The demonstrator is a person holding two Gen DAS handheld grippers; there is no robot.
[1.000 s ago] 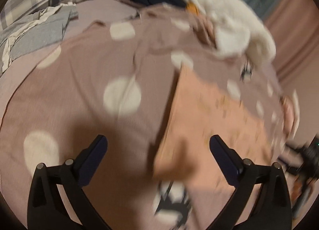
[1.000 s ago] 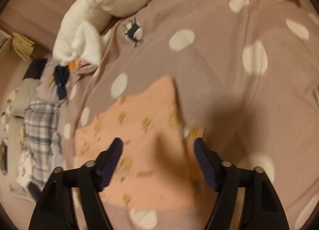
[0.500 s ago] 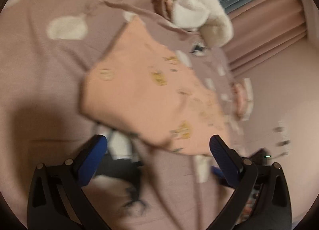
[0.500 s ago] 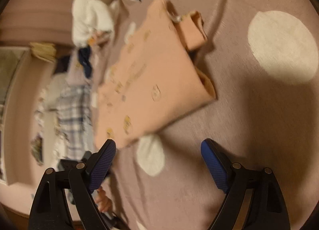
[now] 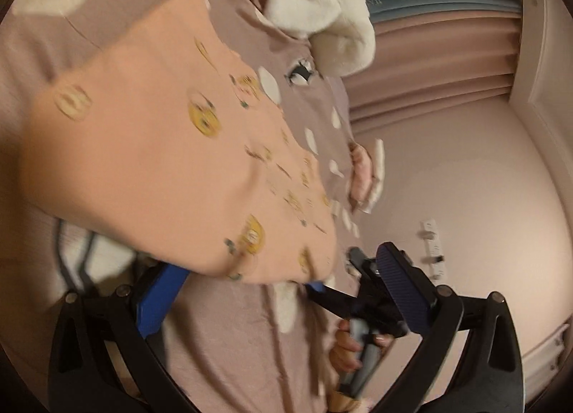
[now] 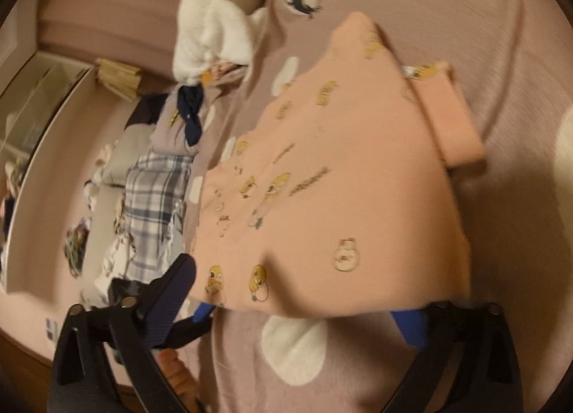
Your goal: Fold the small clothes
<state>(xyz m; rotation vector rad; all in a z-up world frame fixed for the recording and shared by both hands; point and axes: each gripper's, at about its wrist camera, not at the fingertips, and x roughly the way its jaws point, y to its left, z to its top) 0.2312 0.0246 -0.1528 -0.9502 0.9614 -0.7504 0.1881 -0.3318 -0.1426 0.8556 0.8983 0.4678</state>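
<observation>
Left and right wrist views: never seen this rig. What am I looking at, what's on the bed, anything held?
There is no robot arm. A person holds a handheld gripper in each hand, each with a fisheye camera looking along its two fingers.

The left wrist view shows the left gripper, with the right gripper and the hand holding it ahead. The right wrist view shows the right gripper's own fingers.

A peach printed garment lies folded on a mauve spotted bedspread, with a white fluffy item and plaid fabric further off.

Nothing is held. The left fingers are spread; the right ones are opening, with the garment's edge over the gap.
</observation>
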